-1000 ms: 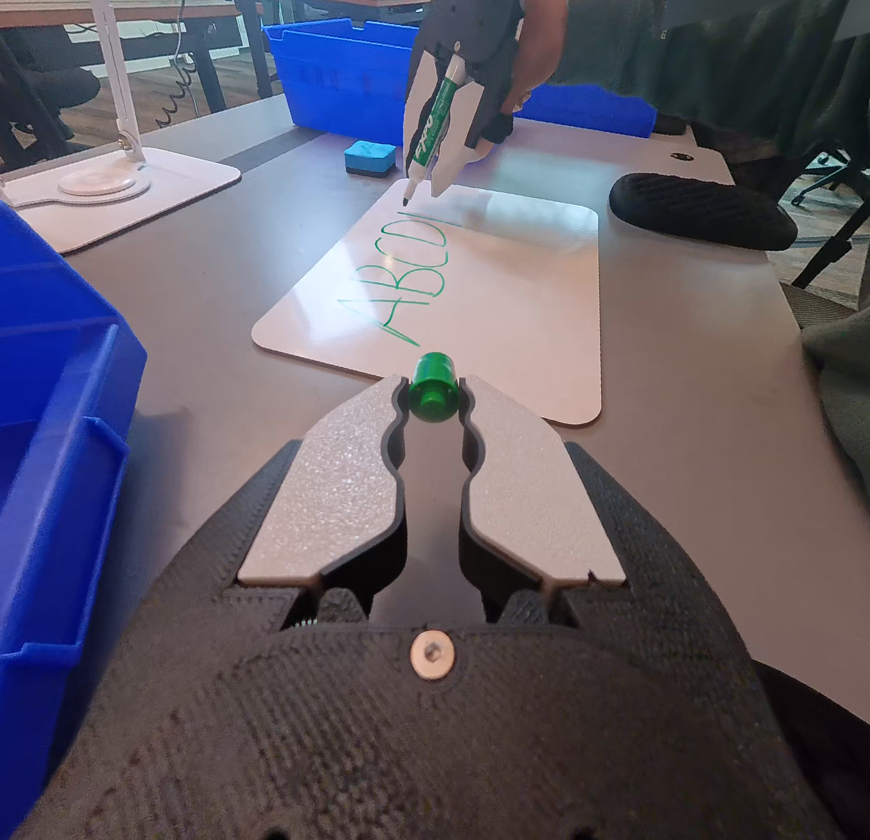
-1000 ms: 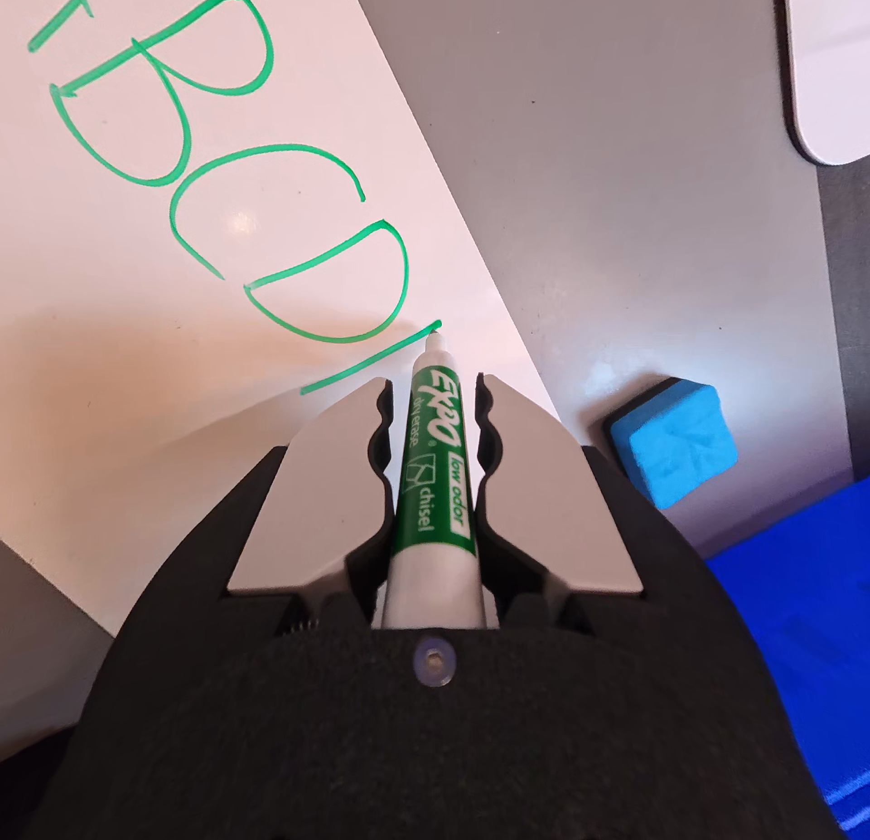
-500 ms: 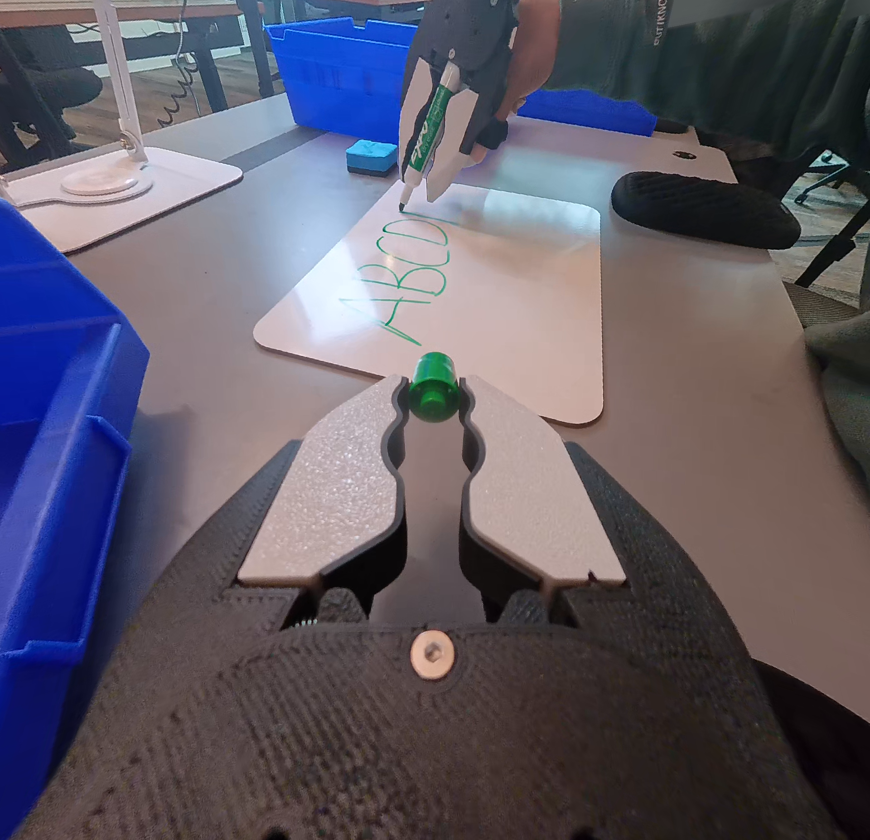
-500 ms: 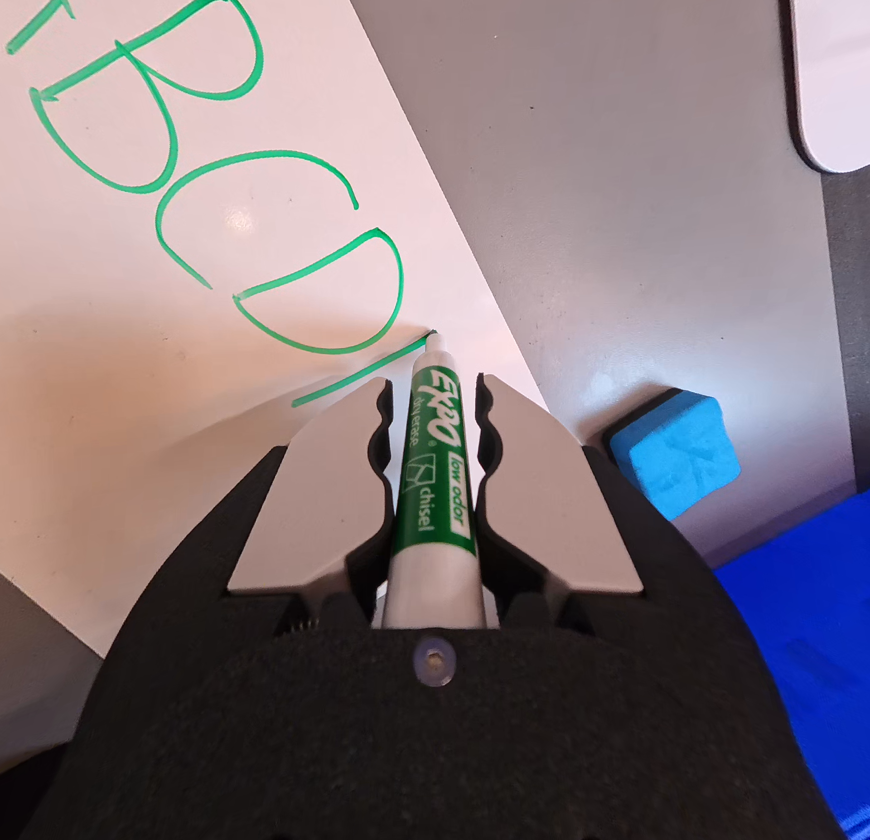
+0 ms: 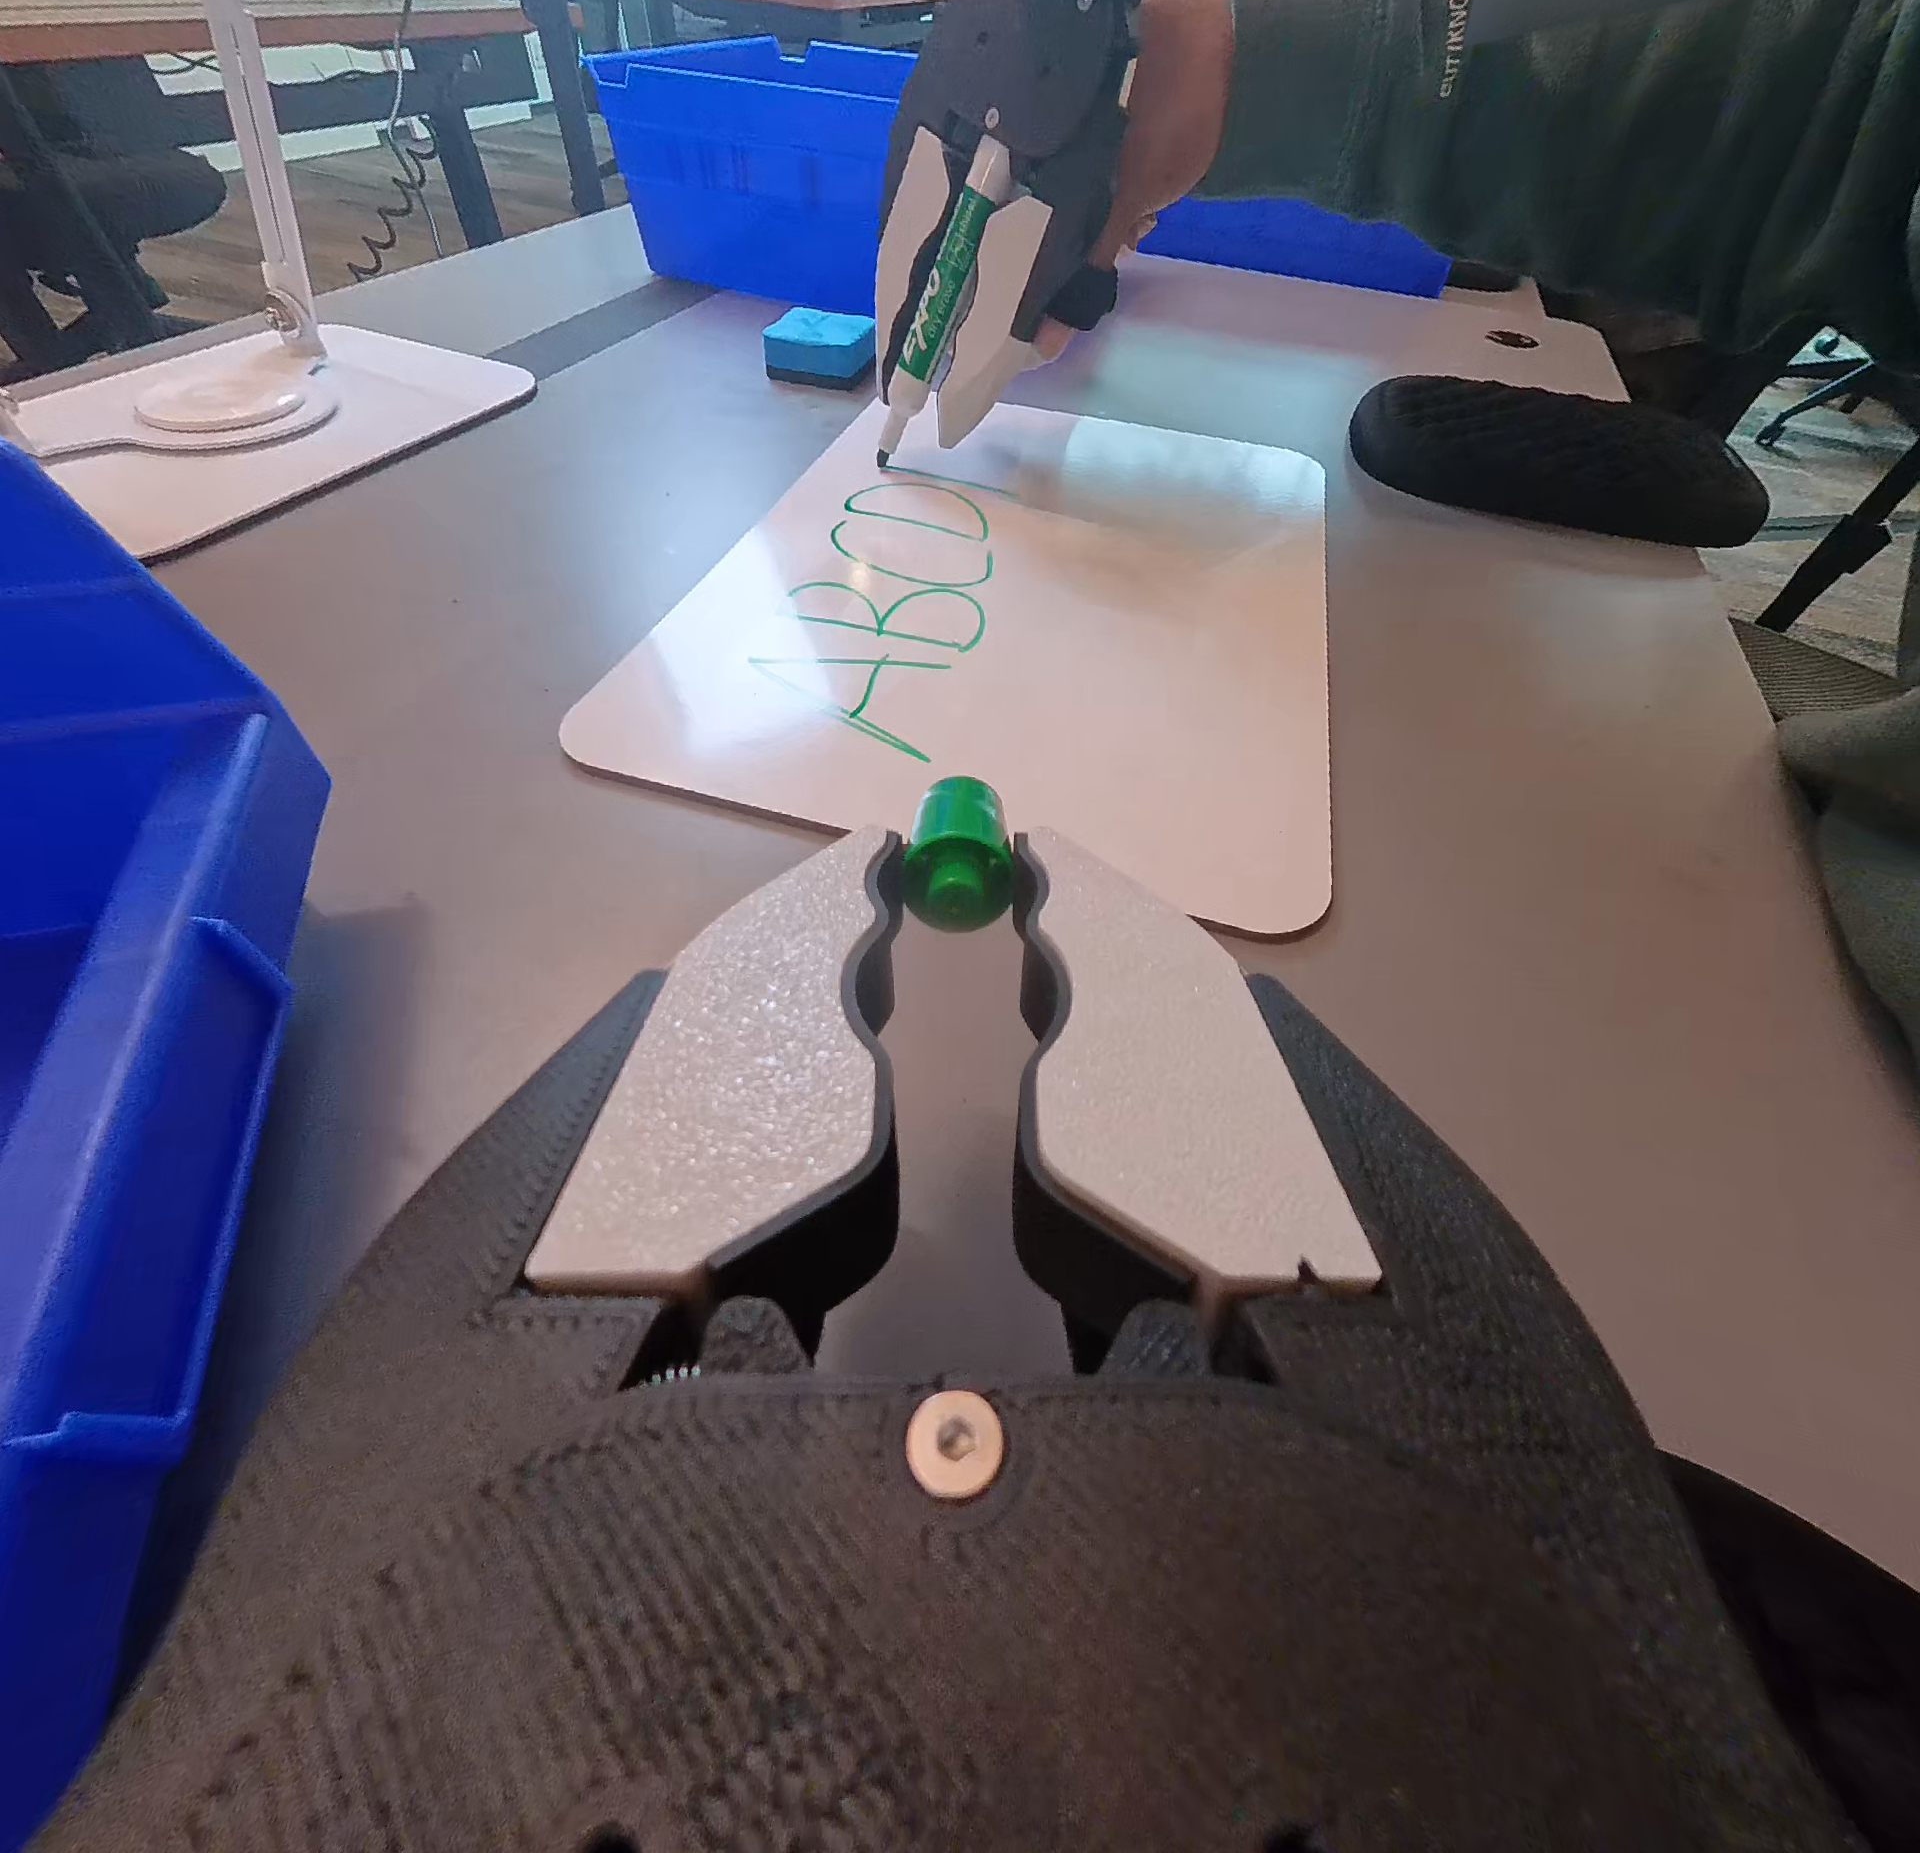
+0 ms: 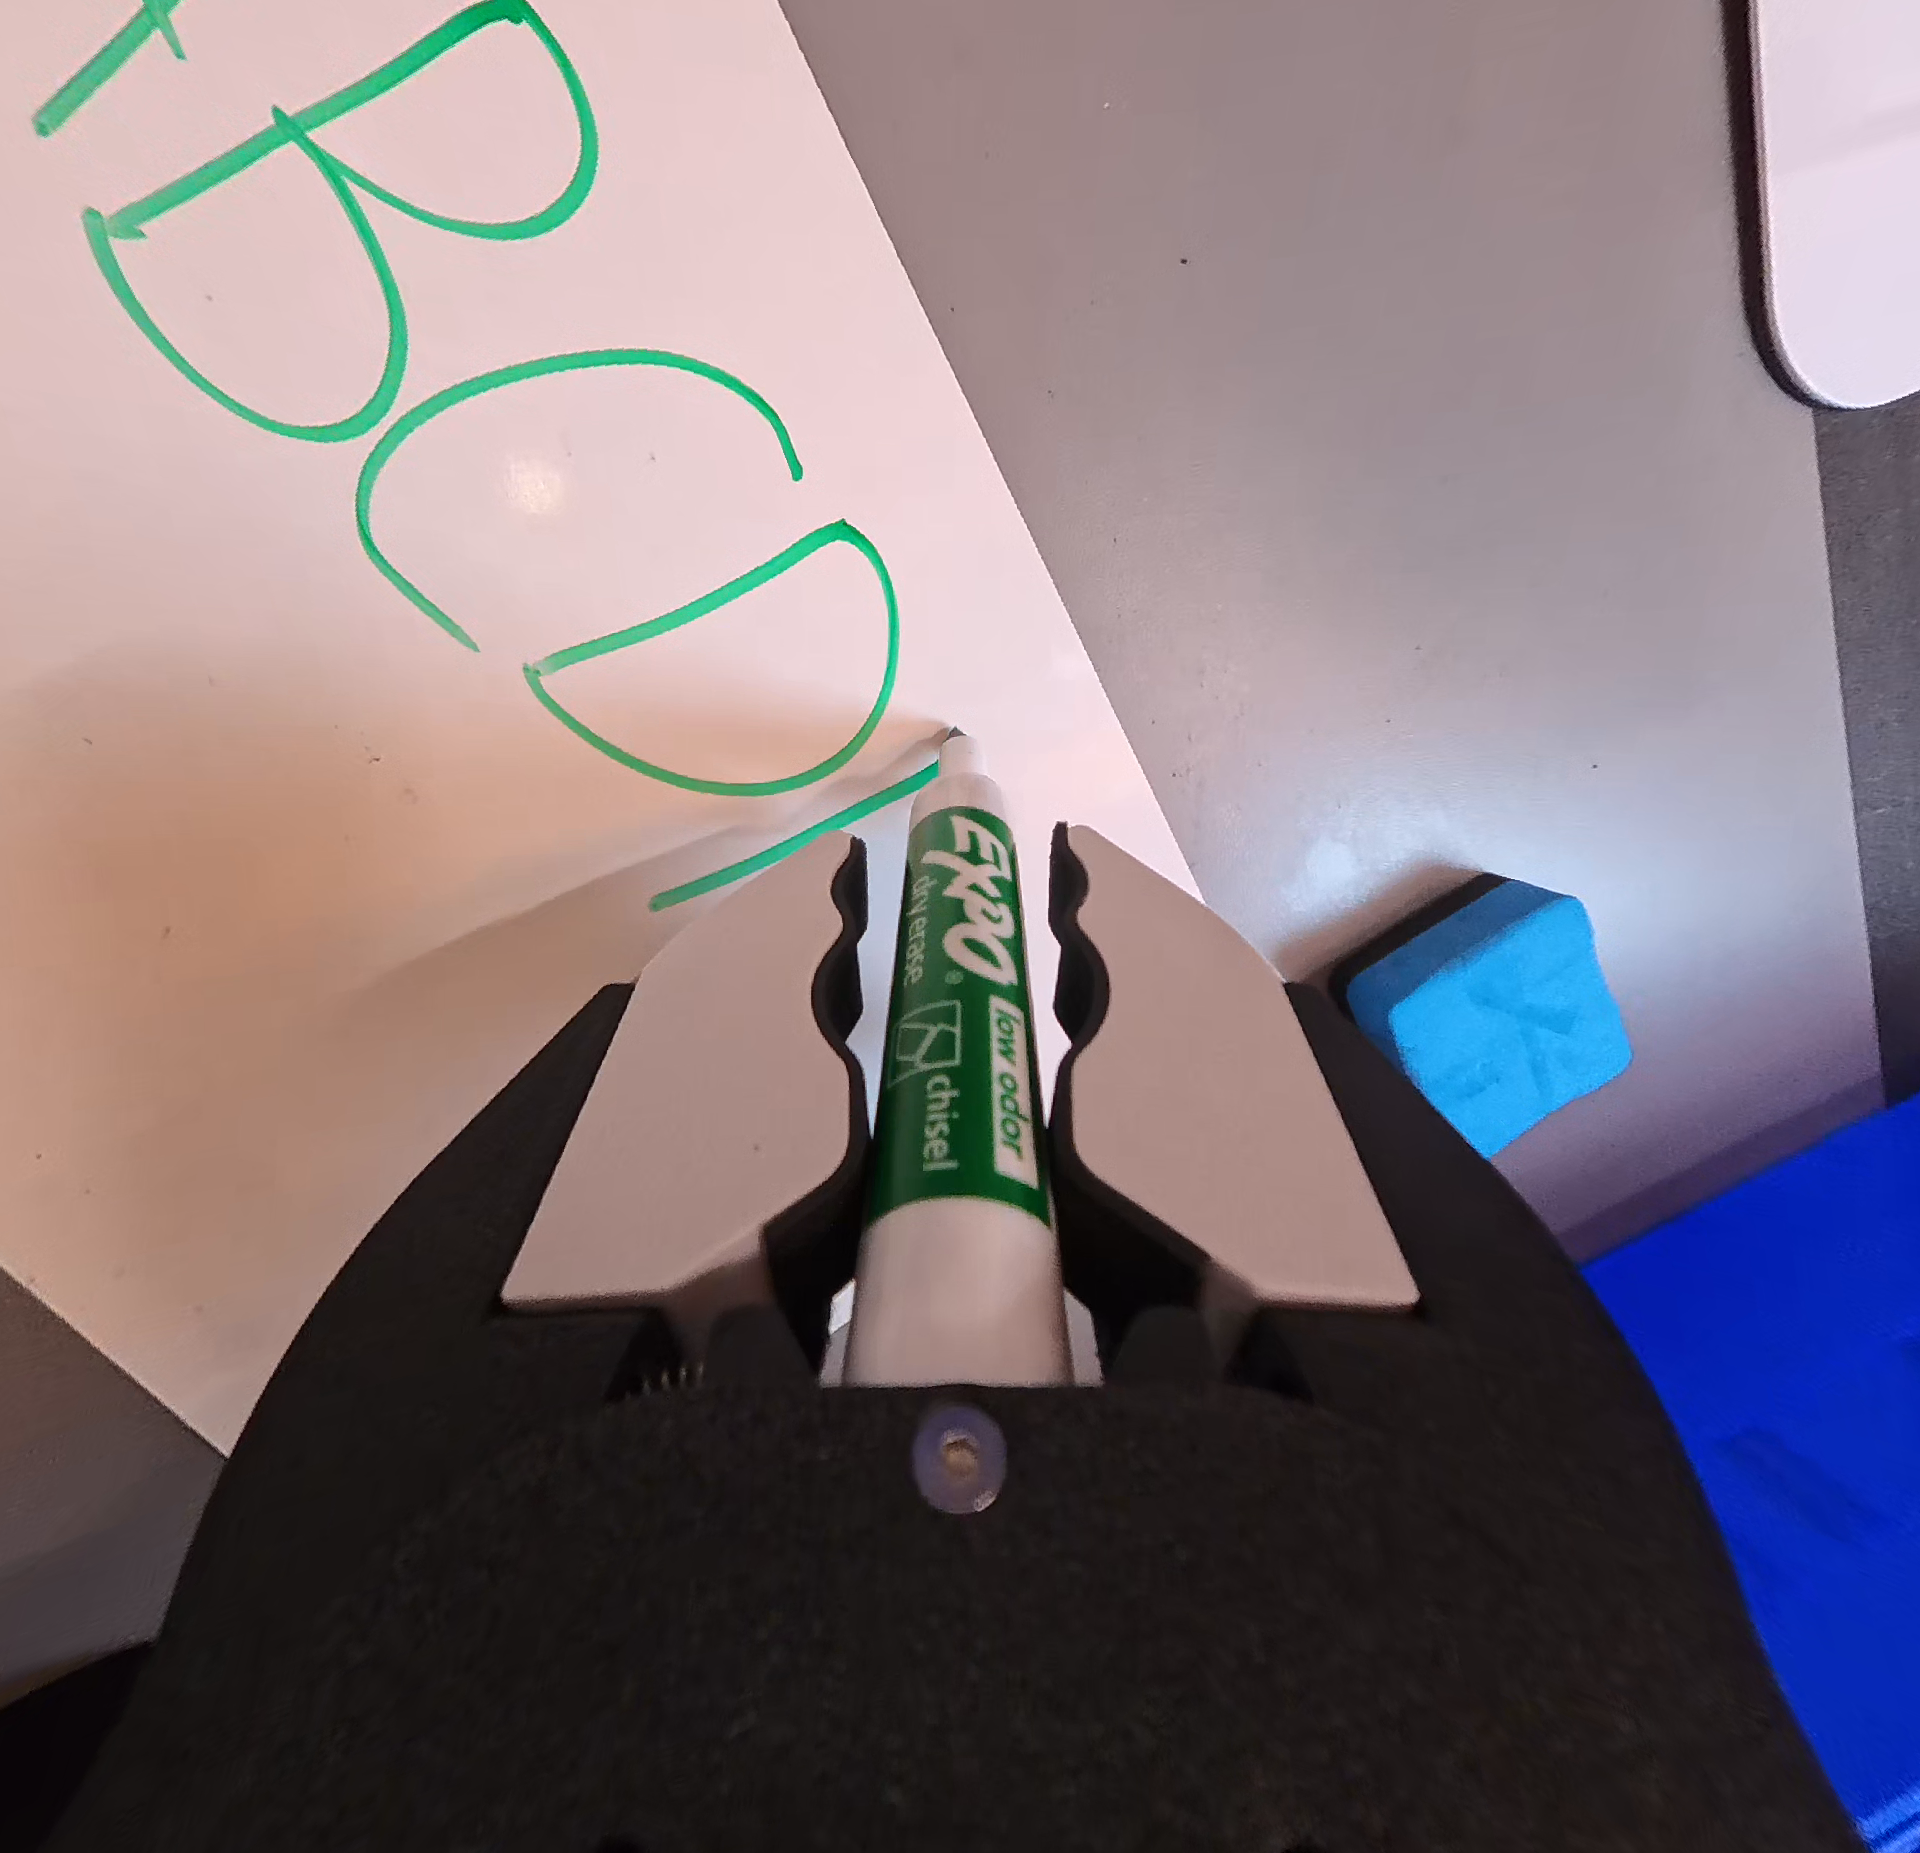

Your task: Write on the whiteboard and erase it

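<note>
A white whiteboard (image 5: 1122, 681) lies flat on the grey table and bears green handwritten letters (image 5: 914, 619). My right gripper (image 6: 954, 847) is shut on a green marker (image 6: 961, 1024), uncapped, with its tip at the far end of the writing near the board's edge (image 6: 727, 328). The left wrist view shows that gripper (image 5: 935, 421) and the marker (image 5: 940, 297) at the board's far left corner. My left gripper (image 5: 954, 842) is shut on the green marker cap (image 5: 956, 858), low over the table just short of the board's near edge. A blue eraser (image 5: 819, 347) (image 6: 1496, 1014) lies beside the board.
A blue bin (image 5: 135, 972) stands close on the left and another blue bin (image 5: 748, 162) at the back. A white lamp base (image 5: 239, 411) sits at the far left, a black wrist rest (image 5: 1548, 473) at the far right. A person's sleeve (image 5: 1558, 89) reaches in.
The marker tip has slid a little along the last stroke toward the board's edge and tilted more. My left gripper and the cap have stayed still.
</note>
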The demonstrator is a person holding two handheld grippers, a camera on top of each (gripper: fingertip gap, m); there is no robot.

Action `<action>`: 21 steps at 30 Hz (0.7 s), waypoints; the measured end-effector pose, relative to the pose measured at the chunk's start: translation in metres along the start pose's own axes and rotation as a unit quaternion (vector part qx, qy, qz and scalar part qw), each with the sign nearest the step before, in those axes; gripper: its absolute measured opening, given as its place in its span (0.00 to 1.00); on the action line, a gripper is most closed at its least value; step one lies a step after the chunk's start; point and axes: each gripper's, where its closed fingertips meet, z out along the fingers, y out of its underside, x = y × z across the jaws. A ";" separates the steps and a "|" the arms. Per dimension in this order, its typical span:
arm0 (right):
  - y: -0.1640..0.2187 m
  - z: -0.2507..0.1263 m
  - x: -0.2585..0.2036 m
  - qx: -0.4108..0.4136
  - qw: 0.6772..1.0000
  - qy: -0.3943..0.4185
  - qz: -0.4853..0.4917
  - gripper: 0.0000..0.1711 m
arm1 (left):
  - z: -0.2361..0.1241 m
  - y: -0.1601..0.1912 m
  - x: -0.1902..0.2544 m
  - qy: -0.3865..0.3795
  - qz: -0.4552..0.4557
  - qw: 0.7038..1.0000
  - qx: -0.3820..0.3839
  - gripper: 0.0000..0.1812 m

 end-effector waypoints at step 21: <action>0.025 -0.005 0.013 -0.016 0.999 0.026 0.024 0.20 | 0.001 0.000 -0.001 0.000 0.002 1.000 -0.002 0.11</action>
